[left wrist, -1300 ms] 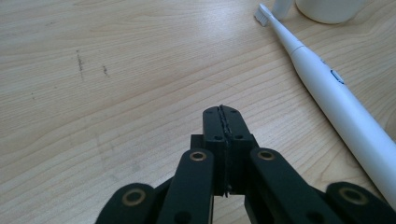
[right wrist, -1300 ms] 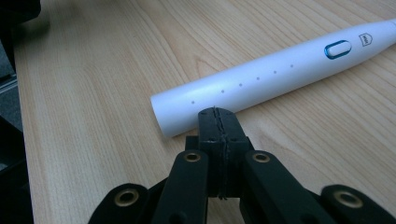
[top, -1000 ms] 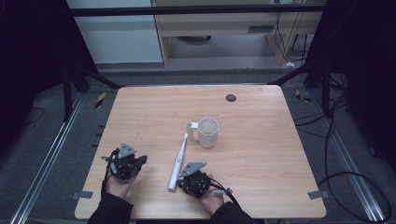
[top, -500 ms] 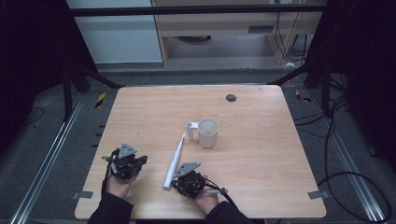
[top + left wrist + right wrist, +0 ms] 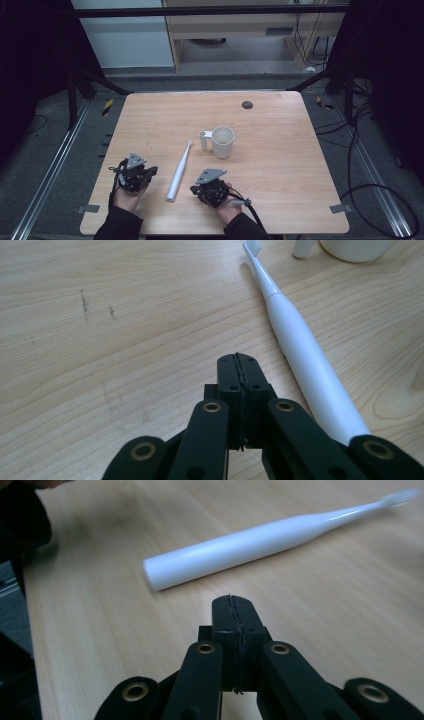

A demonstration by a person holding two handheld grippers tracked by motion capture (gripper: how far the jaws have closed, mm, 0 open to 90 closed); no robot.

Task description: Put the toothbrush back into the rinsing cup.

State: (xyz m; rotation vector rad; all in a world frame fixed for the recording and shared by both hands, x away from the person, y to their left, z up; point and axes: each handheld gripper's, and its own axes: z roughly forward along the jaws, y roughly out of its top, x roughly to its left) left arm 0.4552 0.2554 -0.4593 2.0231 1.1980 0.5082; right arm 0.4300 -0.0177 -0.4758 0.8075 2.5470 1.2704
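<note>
A white toothbrush [image 5: 179, 169] is laid flat on the wooden surface [image 5: 280, 165], near a white cup [image 5: 222, 142]. It is flanked by the left tool [image 5: 148, 171] and the right tool [image 5: 196, 189], both pressed together and empty

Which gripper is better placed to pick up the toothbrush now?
Probably the right gripper. It points at the thick handle end of the toothbrush, close in front of its shut jaws. The left gripper lies beside the handle, pointing along it. Both must open first.
</note>
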